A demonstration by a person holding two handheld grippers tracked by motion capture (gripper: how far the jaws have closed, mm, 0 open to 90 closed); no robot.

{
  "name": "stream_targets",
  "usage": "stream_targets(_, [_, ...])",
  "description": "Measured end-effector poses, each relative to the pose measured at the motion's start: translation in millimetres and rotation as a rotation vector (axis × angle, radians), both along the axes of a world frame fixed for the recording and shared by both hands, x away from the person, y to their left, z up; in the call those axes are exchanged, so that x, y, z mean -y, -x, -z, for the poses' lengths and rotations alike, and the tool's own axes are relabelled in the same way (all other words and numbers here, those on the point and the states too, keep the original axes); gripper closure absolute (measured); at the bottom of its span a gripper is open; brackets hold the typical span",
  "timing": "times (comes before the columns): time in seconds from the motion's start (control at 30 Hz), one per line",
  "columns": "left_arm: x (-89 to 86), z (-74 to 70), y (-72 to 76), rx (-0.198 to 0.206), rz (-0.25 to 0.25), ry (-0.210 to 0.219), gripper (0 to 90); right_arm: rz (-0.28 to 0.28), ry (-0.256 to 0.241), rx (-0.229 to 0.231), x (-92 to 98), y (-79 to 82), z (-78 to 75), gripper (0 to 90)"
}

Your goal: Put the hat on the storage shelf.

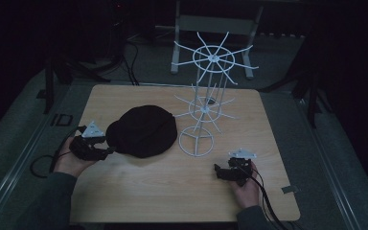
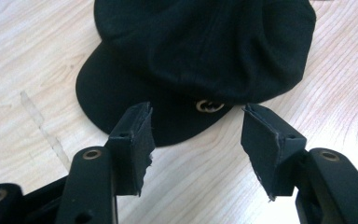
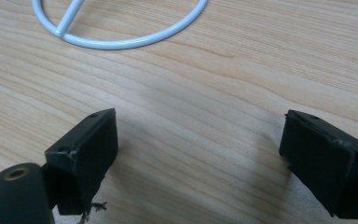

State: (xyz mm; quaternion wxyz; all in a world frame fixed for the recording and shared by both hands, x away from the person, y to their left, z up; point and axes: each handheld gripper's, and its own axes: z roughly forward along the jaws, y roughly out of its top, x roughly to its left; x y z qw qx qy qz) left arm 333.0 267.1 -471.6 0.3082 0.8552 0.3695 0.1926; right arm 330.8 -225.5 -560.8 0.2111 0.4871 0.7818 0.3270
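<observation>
Your left gripper (image 2: 196,126) has its jaws standing apart, empty, straddling the front edge of the black cap's (image 2: 200,56) brim, which lies flat on the table (image 2: 23,70). Your right gripper (image 3: 200,149) is likewise spread wide and holds nothing, poised over bare wood just short of the white wire rack's (image 1: 206,100) base ring (image 3: 121,42). The cap rests left of the rack, just beside its base.

Risk: the brim sits flush on the wood, so closing now may pinch nothing or push the cap away. Risk: the light rack could tip if the cap snags a prong.
</observation>
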Motion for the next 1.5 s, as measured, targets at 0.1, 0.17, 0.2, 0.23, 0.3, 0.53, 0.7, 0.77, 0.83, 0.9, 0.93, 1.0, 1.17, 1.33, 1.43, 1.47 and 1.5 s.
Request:
stream_targets(0.1, [5.3, -4.3, -4.9, 0.01, -0.004, -0.014, 41.0, 0.0, -0.001, 0.0, 0.0, 0.0, 0.0, 11.1])
stream_targets(0.17, [8.3, -5.8, -8.0, 0.012, -0.002, -0.019, 37.1, 0.0, -0.001, 0.0, -0.1, 0.0, 0.0, 11.1])
stream_targets(0.2, [9.8, -6.2, -9.4, 0.012, 0.001, -0.02, 36.4, 0.0, -0.001, 0.0, -0.1, 0.0, 0.0, 11.1])
stream_targets(0.23, [11.4, -6.3, -10.6, 0.013, 0.002, -0.019, 35.4, 0.0, -0.001, 0.0, 0.0, 0.0, 0.0, 11.1])
stream_targets(0.3, [14.6, -6.6, -13.0, 0.012, 0.009, -0.022, 33.6, 0.0, 0.0, 0.0, 0.0, 0.0, 0.0, 11.1])
stream_targets(0.53, [25.0, -6.7, -20.4, 0.006, 0.06, -0.021, 29.6, 0.0, 0.0, 0.0, 0.0, 0.0, 0.0, 11.1])
stream_targets(0.7, [32.1, -7.1, -25.2, 0.008, 0.084, -0.034, 28.0, 0.0, 0.0, 0.001, 0.0, 0.0, 0.0, 11.1])
stream_targets(0.77, [34.5, -7.5, -27.0, 0.015, 0.091, -0.034, 26.9, 0.0, 0.0, 0.001, 0.0, 0.0, 0.0, 11.1])
stream_targets(0.83, [36.8, -7.9, -28.5, 0.026, 0.102, -0.03, 26.6, 0.0, 0.0, 0.001, 0.0, -0.1, 0.0, 11.1])
stream_targets(0.9, [39.1, -8.1, -30.7, 0.033, 0.112, -0.03, 25.6, 0.0, 0.0, 0.001, 0.0, -0.1, 0.0, 11.1])
stream_targets(0.93, [40.5, -8.1, -31.7, 0.036, 0.114, -0.029, 24.9, 0.0, 0.0, 0.001, 0.0, -0.1, 0.0, 11.1])
stream_targets(1.0, [42.7, -7.3, -34.4, 0.034, 0.122, -0.021, 24.5, 0.002, -0.002, 0.001, -0.2, -0.1, 0.0, 11.1])
stream_targets(1.17, [48.2, -4.0, -41.9, 0.024, 0.121, -0.027, 21.0, 0.001, -0.001, 0.0, -0.1, 0.0, 0.0, 11.1])
stream_targets(1.33, [54.2, -1.8, -50.2, 0.022, 0.113, -0.023, 15.5, -0.001, 0.001, 0.002, 0.1, -0.1, 0.0, 11.1])
stream_targets(1.43, [58.1, -0.1, -54.4, 0.02, 0.11, -0.016, 14.7, -0.001, 0.001, 0.002, 0.1, -0.1, 0.0, 11.1])
stream_targets(1.47, [59.0, 1.0, -56.2, 0.016, 0.11, -0.01, 14.7, 0.0, 0.0, 0.0, 0.0, 0.0, 0.0, 11.1])
stream_targets(1.5, [59.7, 1.9, -57.7, 0.011, 0.112, -0.013, 14.8, 0.0, 0.0, 0.0, 0.0, 0.0, 0.0, 11.1])
